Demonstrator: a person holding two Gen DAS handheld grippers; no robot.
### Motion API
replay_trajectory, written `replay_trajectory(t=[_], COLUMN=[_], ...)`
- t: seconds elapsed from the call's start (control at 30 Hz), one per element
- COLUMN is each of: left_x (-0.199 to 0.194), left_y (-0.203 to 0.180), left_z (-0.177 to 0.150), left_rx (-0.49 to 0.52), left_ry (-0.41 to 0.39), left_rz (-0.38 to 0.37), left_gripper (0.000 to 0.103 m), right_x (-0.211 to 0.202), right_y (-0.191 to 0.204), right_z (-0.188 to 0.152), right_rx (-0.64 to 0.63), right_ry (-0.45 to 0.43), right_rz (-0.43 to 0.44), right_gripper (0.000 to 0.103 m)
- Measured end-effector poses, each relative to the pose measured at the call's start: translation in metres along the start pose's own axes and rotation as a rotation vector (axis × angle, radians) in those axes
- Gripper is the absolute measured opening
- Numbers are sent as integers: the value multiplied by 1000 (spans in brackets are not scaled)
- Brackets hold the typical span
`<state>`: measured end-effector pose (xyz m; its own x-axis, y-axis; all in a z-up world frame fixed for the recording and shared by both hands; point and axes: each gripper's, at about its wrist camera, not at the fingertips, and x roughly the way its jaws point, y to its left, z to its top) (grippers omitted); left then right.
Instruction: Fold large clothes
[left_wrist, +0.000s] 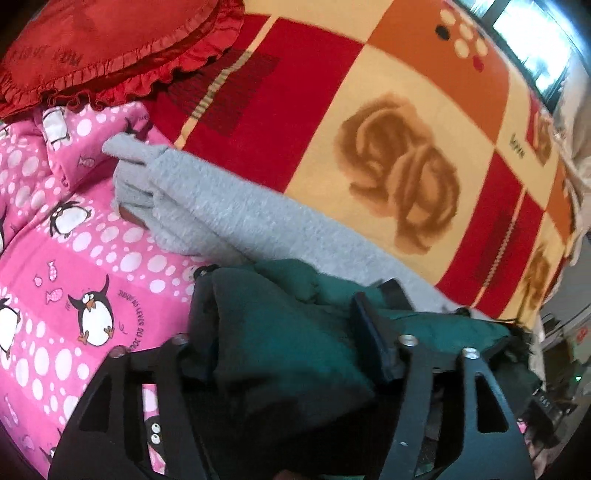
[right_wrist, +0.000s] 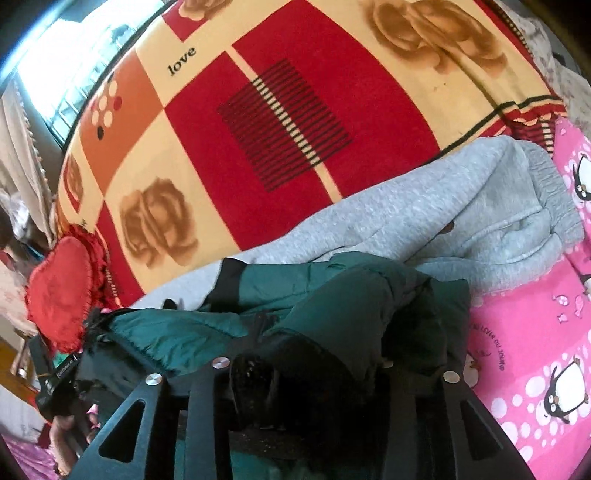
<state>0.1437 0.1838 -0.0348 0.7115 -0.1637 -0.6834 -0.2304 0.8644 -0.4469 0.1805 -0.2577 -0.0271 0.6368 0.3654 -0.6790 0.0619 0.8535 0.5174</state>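
Dark green puffy jacket (left_wrist: 280, 332) bunched between the parted fingers of the left tongs (left_wrist: 273, 332), same quilted folds under the right tongs (right_wrist: 314, 354), grip there unclear, soft grey sweatpants (right_wrist: 443, 206) just beyond, pink penguin fleece (left_wrist: 74, 258) beside, checked rose blanket (right_wrist: 258, 110) farther, ruffled red cushion (left_wrist: 92, 48) farthest.

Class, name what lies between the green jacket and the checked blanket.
Grey sweatpants lie between the jacket and the blanket; both wrist views show it.
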Motion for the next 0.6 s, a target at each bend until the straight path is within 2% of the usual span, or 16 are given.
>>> replay_trajectory(t=[0.03,0.07,0.13,0.27,0.4,0.5,0.6], left_x=[-5,-7,-13,-25,-53,-66,-60], left_y=[-3,-4,-4,2,-2,-7,-11], left_z=[1,2,6,15,19,20,21], left_rx=[7,12,2,-33,-16,14,36], left_ry=[-11,-17,-35,-83,-223,-291,-280], left_rz=[-14,-22,-50,-73,-86,-90,-80], left_gripper=[74,78,80,80,80,80,80], right_x=[-4,-6,-14,-24,-43,-54,-50], right_y=[1,2,6,11,22,35,40], right_z=[0,0,0,1,4,5,5], right_rx=[5,6,3,-9,-63,-110,-142], right_ry=[-15,-23,-62,-98,-181,-235,-218], right_rz=[21,26,44,25,42,63,47], right_gripper=[59,81,92,92,92,92,92])
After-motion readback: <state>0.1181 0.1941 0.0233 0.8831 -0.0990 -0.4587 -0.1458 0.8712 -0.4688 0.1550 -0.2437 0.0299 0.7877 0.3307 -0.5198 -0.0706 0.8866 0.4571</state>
